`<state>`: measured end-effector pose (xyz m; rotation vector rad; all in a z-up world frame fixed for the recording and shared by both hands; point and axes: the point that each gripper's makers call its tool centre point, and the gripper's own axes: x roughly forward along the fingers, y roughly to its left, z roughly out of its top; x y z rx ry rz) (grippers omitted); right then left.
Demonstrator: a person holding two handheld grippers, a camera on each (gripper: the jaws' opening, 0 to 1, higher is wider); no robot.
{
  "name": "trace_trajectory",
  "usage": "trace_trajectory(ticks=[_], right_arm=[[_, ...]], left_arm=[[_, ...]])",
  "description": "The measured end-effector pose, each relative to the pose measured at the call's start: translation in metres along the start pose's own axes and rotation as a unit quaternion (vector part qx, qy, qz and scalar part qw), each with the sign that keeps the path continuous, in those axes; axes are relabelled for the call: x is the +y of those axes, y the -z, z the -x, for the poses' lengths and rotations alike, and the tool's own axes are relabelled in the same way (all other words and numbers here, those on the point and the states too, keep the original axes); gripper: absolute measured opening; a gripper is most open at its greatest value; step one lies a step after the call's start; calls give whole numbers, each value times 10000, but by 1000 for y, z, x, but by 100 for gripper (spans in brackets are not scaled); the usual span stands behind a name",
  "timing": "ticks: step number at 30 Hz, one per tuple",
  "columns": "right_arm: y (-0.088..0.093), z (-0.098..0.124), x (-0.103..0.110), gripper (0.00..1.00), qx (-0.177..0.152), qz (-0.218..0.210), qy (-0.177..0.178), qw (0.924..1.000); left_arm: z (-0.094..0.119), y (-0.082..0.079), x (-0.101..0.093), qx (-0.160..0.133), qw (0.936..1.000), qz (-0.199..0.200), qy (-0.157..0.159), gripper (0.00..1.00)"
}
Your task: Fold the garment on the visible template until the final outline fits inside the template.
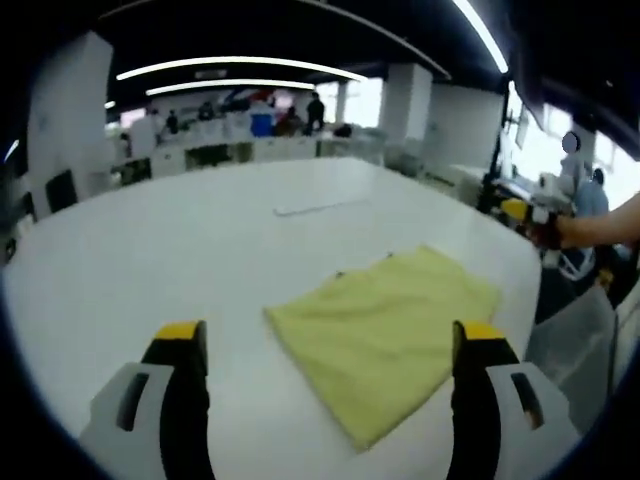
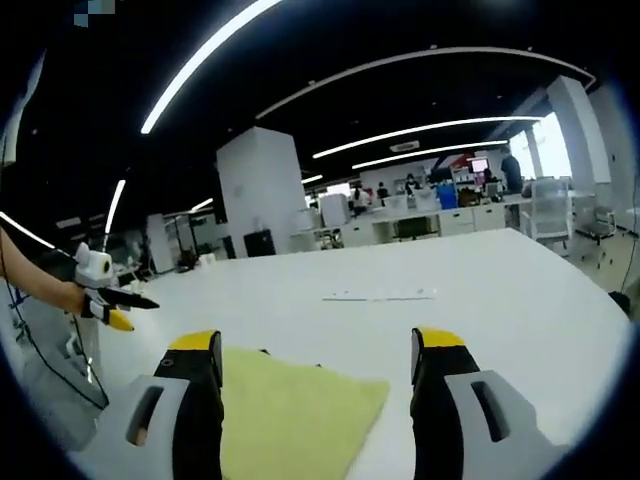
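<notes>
Here the yellow cloth (image 1: 385, 340) lies folded and flat on the white table (image 1: 180, 250), near its edge. The left gripper (image 1: 330, 350) has its jaws spread wide, with nothing between them. The right gripper (image 2: 316, 355) is also spread and holds nothing, just above the cloth's corner (image 2: 300, 415).

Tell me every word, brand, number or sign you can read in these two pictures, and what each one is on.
None can be read.
The yellow cloth on the white table is plain, with no label showing.
The left gripper and right gripper carry no lettering on their yellow tips.
The red and blue screen far back in the office is too small and blurred to read.
</notes>
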<state>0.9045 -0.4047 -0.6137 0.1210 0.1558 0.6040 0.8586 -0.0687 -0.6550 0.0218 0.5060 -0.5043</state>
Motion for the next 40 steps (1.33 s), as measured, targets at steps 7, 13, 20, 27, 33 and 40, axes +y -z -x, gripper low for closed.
trace_trajectory(ticks=[7,13,20,27,33,40], right_arm=[[14,19,14,78,262,43,-20,9996],[40,38,34,78,753,46,-60,9971],[66,53,52,78,1221,150,-221,9922],[75,63,53,78,1466,16,-150,9891],[79,68,56,79,1582,12,-166,9873],[82,72,55,79,1641,-38,-121,9864]], left_arm=[[14,10,-10,111,9999,-37,-71,98],[23,26,-15,330,9993,78,-145,97],[34,49,-34,601,9981,103,-77,96],[42,58,-36,700,9973,205,-88,96],[44,60,-35,752,9969,234,-94,95],[44,59,-35,753,9969,210,-78,95]])
